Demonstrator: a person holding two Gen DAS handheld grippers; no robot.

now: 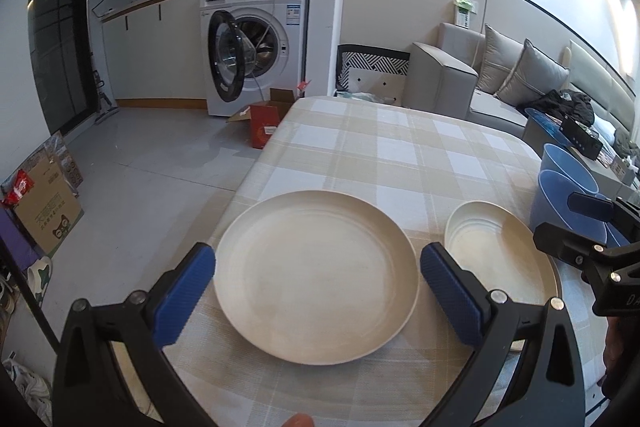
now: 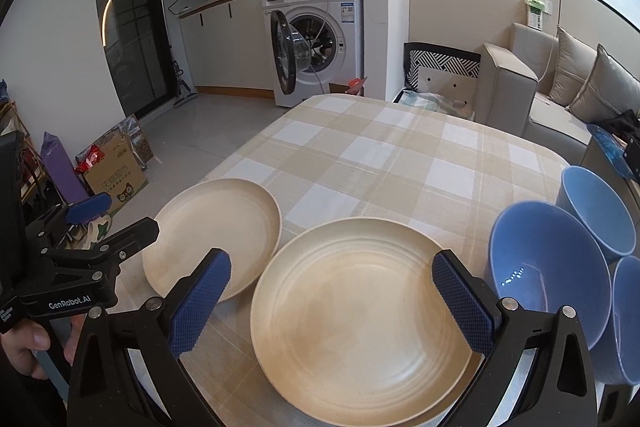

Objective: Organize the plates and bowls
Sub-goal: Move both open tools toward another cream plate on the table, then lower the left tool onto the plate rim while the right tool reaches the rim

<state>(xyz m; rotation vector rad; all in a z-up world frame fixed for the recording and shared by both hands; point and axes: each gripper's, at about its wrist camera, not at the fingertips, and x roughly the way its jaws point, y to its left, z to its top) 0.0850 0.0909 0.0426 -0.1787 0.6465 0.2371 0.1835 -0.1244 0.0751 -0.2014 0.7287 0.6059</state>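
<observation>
Two cream plates lie side by side on the checked tablecloth [image 1: 400,147]. My left gripper [image 1: 318,259] is open, its blue fingers on either side of the left plate [image 1: 316,275] and just above it. The right plate [image 2: 360,315] lies between the open fingers of my right gripper [image 2: 332,261]. Neither gripper holds anything. Three blue bowls stand at the table's right edge: a near one [image 2: 548,267], a far one [image 2: 596,207] and a third [image 2: 628,315] cut off by the frame. The left plate [image 2: 212,231] and left gripper [image 2: 120,217] also show in the right wrist view.
The far half of the table [image 2: 380,155] is bare cloth. Beyond it stand a washing machine [image 1: 256,43] with its door open and a grey sofa [image 1: 480,75]. Cardboard boxes [image 1: 44,211] sit on the floor to the left. A hand [image 2: 24,343] holds the left gripper.
</observation>
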